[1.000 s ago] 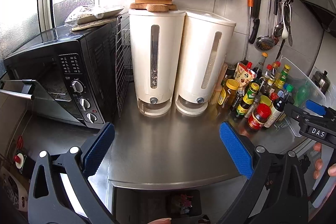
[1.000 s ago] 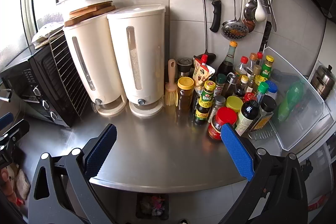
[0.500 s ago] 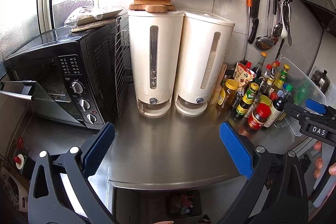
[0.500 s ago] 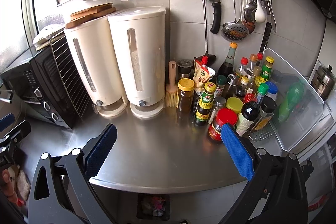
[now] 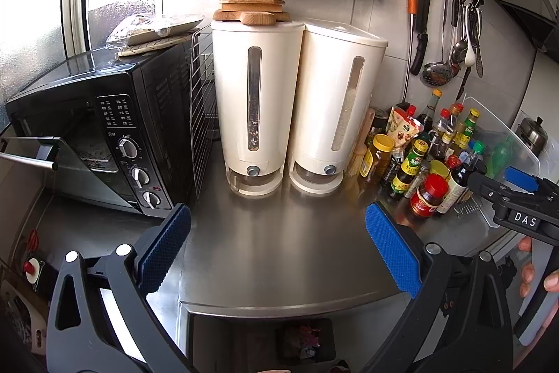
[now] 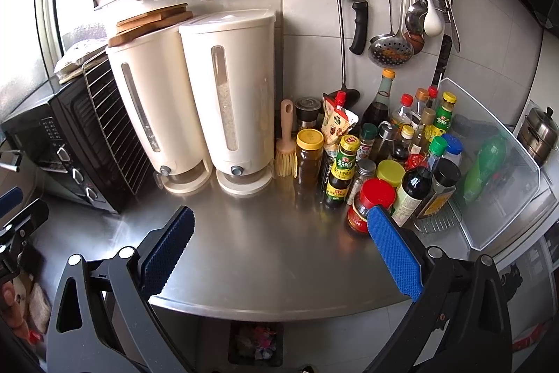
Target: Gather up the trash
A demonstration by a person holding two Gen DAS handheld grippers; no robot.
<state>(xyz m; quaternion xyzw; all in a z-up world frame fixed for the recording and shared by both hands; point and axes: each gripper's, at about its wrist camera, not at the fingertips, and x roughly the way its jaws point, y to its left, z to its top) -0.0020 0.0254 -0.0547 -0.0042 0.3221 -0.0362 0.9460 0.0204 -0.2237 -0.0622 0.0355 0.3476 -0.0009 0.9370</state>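
Tabletop [image 5: 279,243]: brushed steel, smooth, dull sheen. 2 dispensers [image 5: 256,100]: cream plastic, satin. Boards [image 5: 253,11] on top: bare wood, matt. Oven [image 5: 104,128]: glossy black casing. Fingers [image 5: 393,249]: blue pads, rough knurled texture. Wall tiles [image 6: 307,34]: glossy.

Two tall cream plastic dispensers [image 6: 139,107] [image 6: 232,93], one black toaster oven [image 5: 104,128], one wooden-handled brush [image 6: 287,142], one red-lidded jar [image 6: 370,208].
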